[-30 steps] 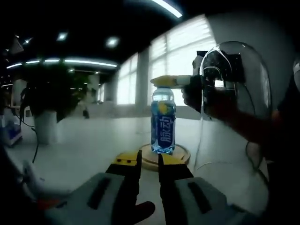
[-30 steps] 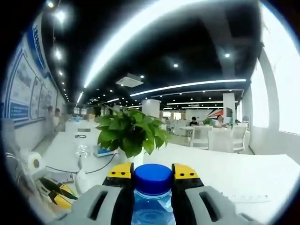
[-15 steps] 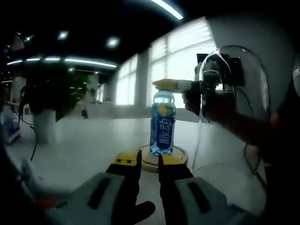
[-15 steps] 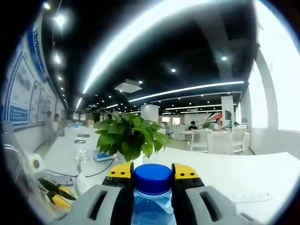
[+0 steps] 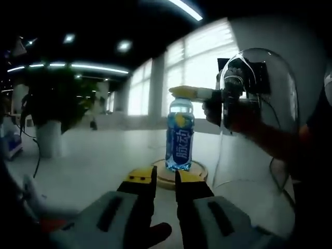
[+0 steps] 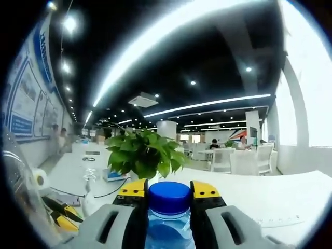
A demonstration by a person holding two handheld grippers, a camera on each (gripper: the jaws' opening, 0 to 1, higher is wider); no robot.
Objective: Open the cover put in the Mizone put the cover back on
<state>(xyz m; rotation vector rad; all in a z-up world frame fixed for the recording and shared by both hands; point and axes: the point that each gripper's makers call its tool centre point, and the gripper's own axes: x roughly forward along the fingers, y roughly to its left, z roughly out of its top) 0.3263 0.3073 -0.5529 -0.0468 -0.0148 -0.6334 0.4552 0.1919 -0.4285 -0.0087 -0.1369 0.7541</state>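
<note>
Surface (image 5: 93, 155): pale and broad; it carries the wooden base and the potted plant (image 5: 49, 111), which stands well to one side of the base.
Cover (image 5: 257, 119): a clear dome, off the base and standing just beside it on the surface.
Wooden base (image 5: 179, 174): round and low, the landmark here, lying beyond the left gripper's jaw tips.
Mizone bottle (image 5: 180, 135): upright over the middle of the base, blue label, bottom at or just above the wood; contact cannot be told.
Right gripper (image 6: 169, 193): pinching the bottle's neck just under the blue cap (image 6: 169, 193), jaws pressed to either side; in the left gripper view it reaches the bottle top from the cover's side.
Left gripper (image 5: 165, 179): low before the base, jaws nearly together with a narrow gap, holding nothing.
Progress: cover opened; bottle at the base but not released. Left to do, by judgement: let go of the bottle, then set the cover back over it.
</note>
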